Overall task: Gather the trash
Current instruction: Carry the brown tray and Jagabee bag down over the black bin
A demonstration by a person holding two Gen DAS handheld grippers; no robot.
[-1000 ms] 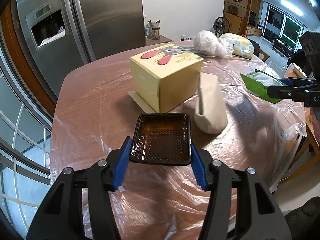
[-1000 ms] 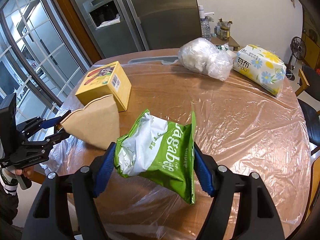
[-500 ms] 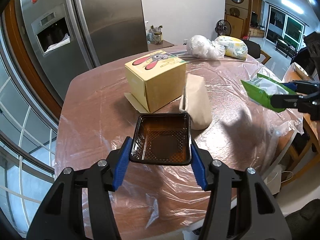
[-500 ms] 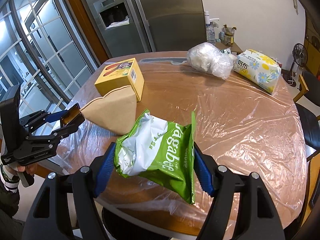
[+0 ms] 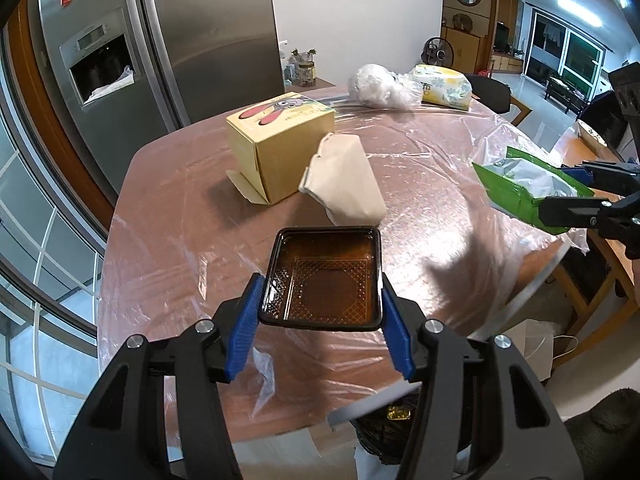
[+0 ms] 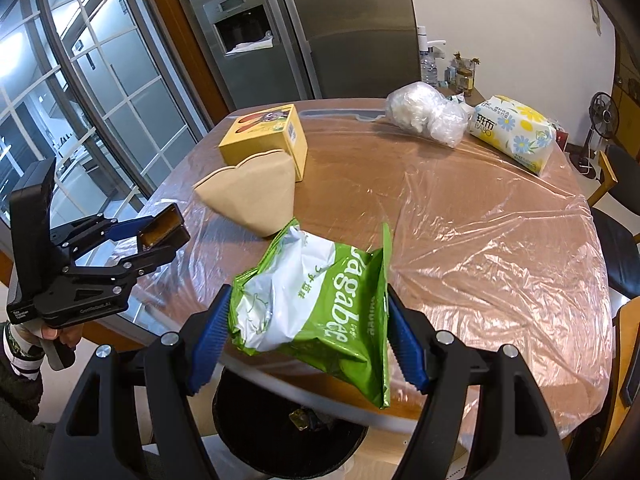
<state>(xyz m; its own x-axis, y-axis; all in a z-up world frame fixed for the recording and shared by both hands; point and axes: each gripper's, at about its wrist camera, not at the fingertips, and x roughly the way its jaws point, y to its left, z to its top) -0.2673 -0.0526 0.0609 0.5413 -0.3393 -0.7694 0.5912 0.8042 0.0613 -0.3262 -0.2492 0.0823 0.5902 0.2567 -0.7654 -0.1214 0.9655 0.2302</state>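
My left gripper (image 5: 320, 316) is shut on a dark plastic tray (image 5: 322, 276) and holds it level above the table's near edge; it also shows in the right wrist view (image 6: 160, 236). My right gripper (image 6: 308, 336) is shut on a green snack bag (image 6: 320, 308), held over the table edge; the bag also shows in the left wrist view (image 5: 524, 192). A black-lined trash bin (image 6: 280, 428) stands on the floor below the table edge, with a bit of trash inside. A brown paper filter (image 6: 252, 196) lies against a yellow box (image 6: 268, 136).
The round table (image 6: 460, 208) is covered in clear plastic film. A clear plastic bag (image 6: 428, 112) and a tissue pack (image 6: 516, 136) lie at the far side. A steel fridge (image 5: 160, 48) stands behind. A chair (image 6: 616, 236) stands at the right.
Both grippers have pulled back from the table with their loads and risen. The table edge and the trash bin below have come into view.
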